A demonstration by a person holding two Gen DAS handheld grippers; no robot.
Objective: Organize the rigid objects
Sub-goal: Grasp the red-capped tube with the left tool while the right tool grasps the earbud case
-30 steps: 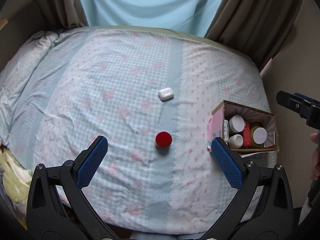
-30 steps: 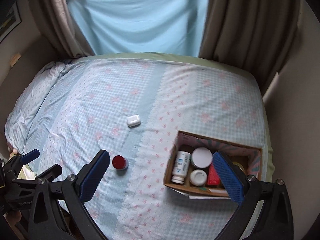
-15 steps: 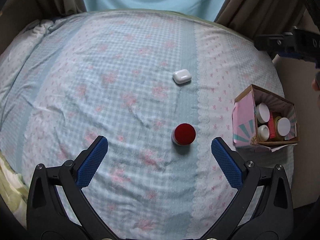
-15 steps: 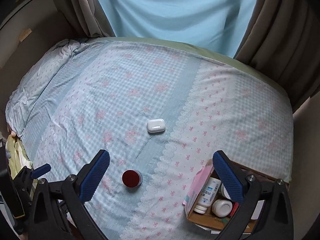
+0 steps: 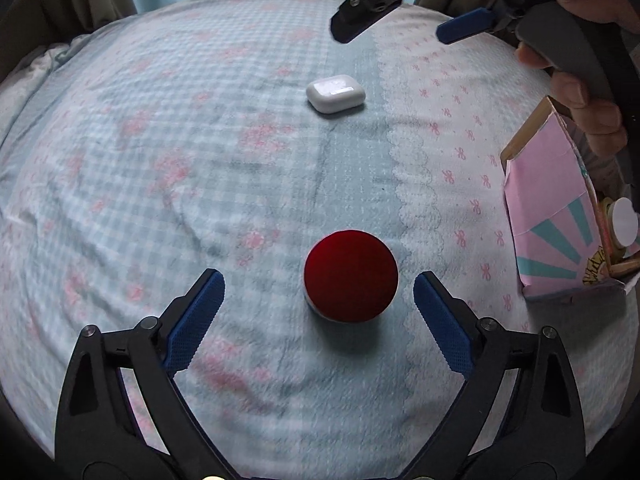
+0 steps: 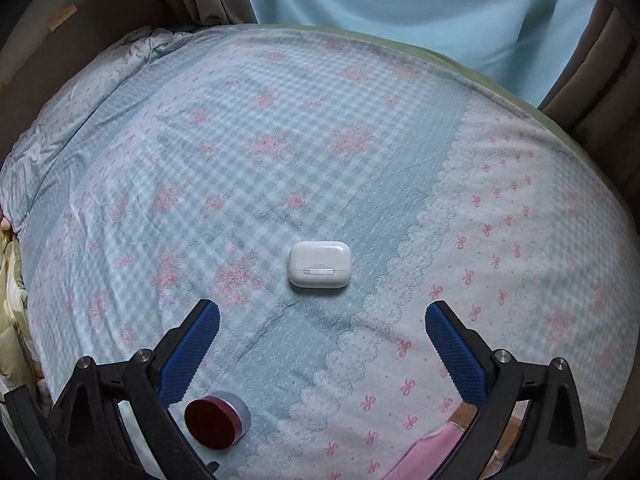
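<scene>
A small round jar with a red lid (image 5: 351, 275) stands on the bed, just ahead of my open left gripper (image 5: 319, 287) and slightly right of its middle. It also shows in the right wrist view (image 6: 216, 420), low beside the left finger. A white earbud case (image 6: 319, 265) lies flat on the bed just beyond my open, empty right gripper (image 6: 322, 317), centred between the fingers. In the left wrist view the case (image 5: 335, 93) lies farther back, with the right gripper (image 5: 404, 26) hovering open above and behind it.
A pink cardboard box (image 5: 548, 216) holding several white-capped jars and bottles sits at the bed's right edge; its corner (image 6: 432, 450) shows low in the right wrist view. The bed has a blue checked floral cover (image 6: 248, 160). Curtains hang behind the bed.
Both grippers have moved forward and down toward the bed. The red-lidded jar now sits close before the left gripper, the earbud case close before the right. The box slid to the views' edges.
</scene>
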